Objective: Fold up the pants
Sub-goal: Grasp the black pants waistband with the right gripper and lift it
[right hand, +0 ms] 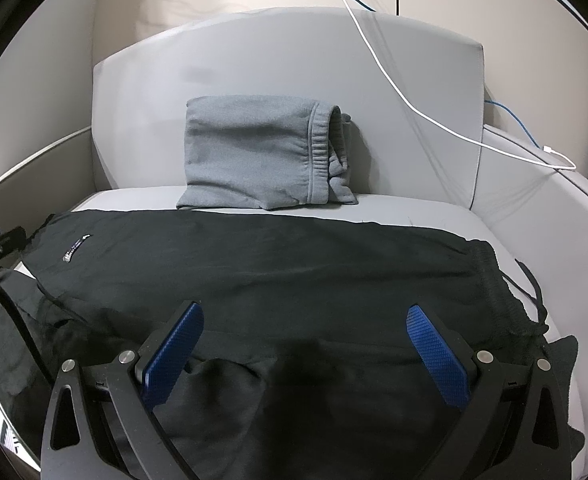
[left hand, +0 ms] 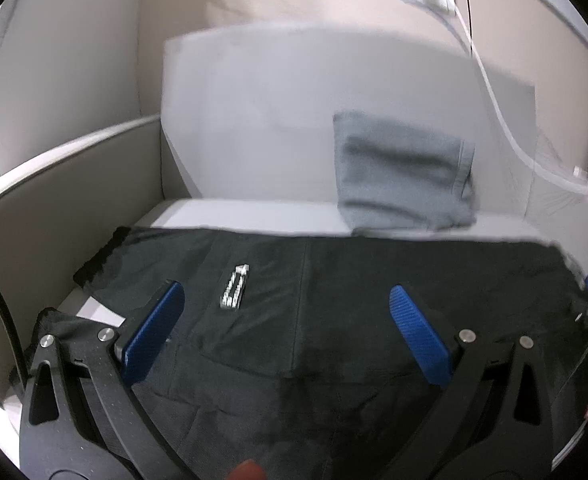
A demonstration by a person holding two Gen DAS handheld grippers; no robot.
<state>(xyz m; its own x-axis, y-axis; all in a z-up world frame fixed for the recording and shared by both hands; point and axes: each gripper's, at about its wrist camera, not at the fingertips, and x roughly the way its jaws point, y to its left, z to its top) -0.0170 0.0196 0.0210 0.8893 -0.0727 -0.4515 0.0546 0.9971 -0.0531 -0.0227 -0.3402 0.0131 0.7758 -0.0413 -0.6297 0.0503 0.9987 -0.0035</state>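
A: Under both tongs, black pants (right hand: 294, 276) spread flat across the seat (right hand: 434, 212). Waistband (right hand: 490, 280) ahead and to the right of the right tongs (right hand: 306, 344); hem end runs off past their left finger. White label (left hand: 235, 287) just ahead of the left tongs (left hand: 286, 320), nearer the left pad (left hand: 154, 332).

B: State of the tongs?

A: Both spread wide, nothing between the pads. Left tongs hover low over the cloth; that view is blurred, so contact uncertain. Right tongs likewise over the near edge, where the fabric is rumpled into a hump just beside the left pad (right hand: 174, 356).

B: Other items?

A: Grey folded pants (right hand: 266, 152) beyond the black pair, leaning on the backrest (right hand: 254, 52). White cable (right hand: 414, 108) trails down the backrest, well right of the work. Tip of the left tongs shows at the far left edge of the right view.

B: Step in hand, as you read it?

A: Judgement only: picking grip points for the next fold. Pants look already laid leg on leg, so a fold along the length seems next.

B: How to do it well?

A: Pinch both layers at an edge, not one. Flatten the near hump first or it will be trapped in the crease. Lift both ends level, carry over together, and land edge on edge. Keep clear of the grey pile and the drawstring (right hand: 534, 292) hanging at the waistband.
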